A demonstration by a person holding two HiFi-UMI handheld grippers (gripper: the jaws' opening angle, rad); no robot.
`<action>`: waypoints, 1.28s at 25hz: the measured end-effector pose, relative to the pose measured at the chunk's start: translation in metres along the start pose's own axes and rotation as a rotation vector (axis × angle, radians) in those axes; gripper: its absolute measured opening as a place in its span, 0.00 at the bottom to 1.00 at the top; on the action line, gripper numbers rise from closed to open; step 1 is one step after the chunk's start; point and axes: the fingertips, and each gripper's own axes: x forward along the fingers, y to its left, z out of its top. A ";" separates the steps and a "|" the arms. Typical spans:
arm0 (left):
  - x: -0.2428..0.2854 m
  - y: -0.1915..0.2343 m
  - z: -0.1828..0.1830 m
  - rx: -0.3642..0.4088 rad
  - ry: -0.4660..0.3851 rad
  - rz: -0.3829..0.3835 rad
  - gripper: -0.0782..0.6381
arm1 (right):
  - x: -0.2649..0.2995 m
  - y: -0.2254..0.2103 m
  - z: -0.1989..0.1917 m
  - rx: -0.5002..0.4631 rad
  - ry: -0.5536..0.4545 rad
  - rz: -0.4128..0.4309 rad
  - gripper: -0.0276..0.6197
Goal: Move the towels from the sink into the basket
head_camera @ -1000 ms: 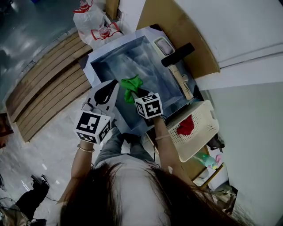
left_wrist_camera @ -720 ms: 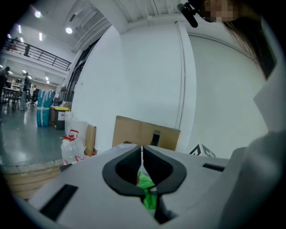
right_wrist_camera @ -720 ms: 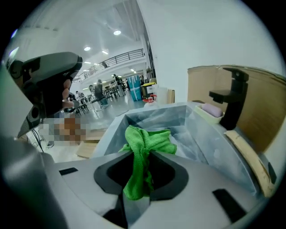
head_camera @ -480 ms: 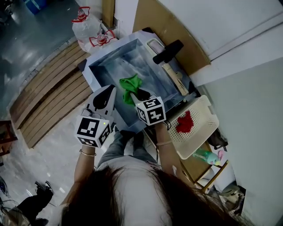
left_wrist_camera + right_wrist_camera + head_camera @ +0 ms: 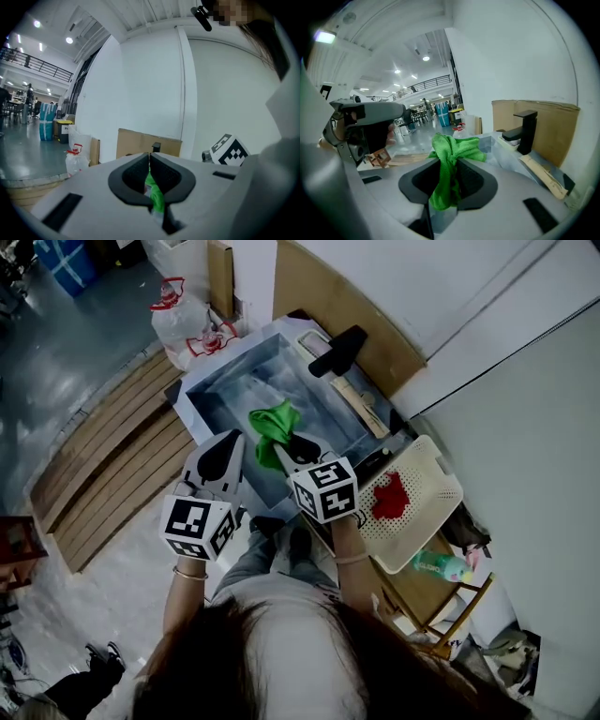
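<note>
Transfer step: right tongs [image 5: 292, 442] clamp the green towel [image 5: 274, 422] above the sink [image 5: 208, 390]; left tongs [image 5: 231, 446] closed (apparently empty). Next, swing right and release over the basket [image 5: 448, 486].

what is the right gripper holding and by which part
The right gripper holds the green towel, pinched by a bunched fold, with cloth spilling out above and below the jaws.

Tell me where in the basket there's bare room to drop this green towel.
The basket has bare floor on the wall side of the red towel and at its near end. The red towel covers only the part nearest the sink. Around the faucet it is crowded. The right gripper holds the green towel over the sink.
</note>
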 end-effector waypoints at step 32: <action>0.044 -0.185 0.039 0.137 -0.051 -0.301 0.12 | -0.171 -0.063 0.001 -0.006 -0.168 -0.183 0.22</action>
